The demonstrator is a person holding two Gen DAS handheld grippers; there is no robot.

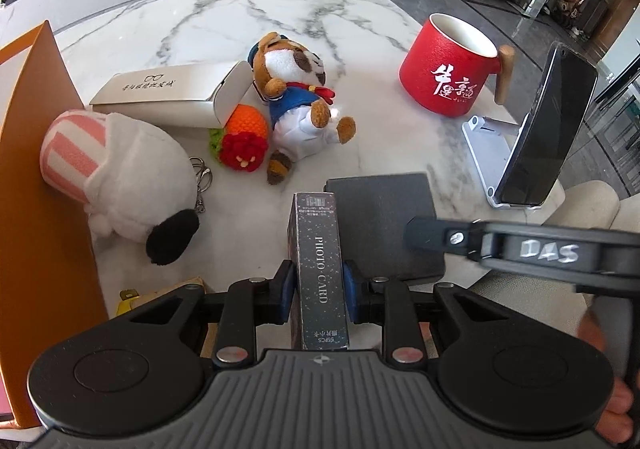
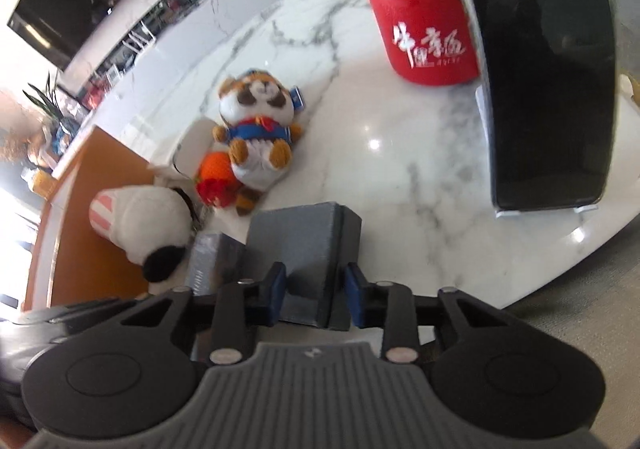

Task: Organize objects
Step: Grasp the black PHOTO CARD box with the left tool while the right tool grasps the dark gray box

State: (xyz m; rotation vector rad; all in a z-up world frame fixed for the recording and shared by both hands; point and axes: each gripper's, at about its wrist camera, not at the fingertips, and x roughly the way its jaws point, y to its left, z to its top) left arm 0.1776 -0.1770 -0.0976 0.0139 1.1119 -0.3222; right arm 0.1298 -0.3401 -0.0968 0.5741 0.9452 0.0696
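My left gripper (image 1: 316, 295) is shut on a dark "PHOTO CARD" box (image 1: 318, 265) and holds it on edge above the marble table's near side. The box also shows in the right wrist view (image 2: 212, 261). My right gripper (image 2: 314, 299) has its blue pads on both sides of a grey flat box (image 2: 304, 245), which also shows in the left wrist view (image 1: 384, 221). I cannot tell if the pads touch it. The right gripper's finger (image 1: 436, 235) reaches over that box in the left wrist view.
On the table lie a white dog plush (image 1: 120, 177), a raccoon plush (image 1: 296, 97), a crocheted orange-and-red toy (image 1: 244, 137), a white glasses case (image 1: 168, 93), a red mug (image 1: 452, 65) and a phone on a white stand (image 1: 548, 129). An orange container wall (image 1: 36, 169) stands at the left.
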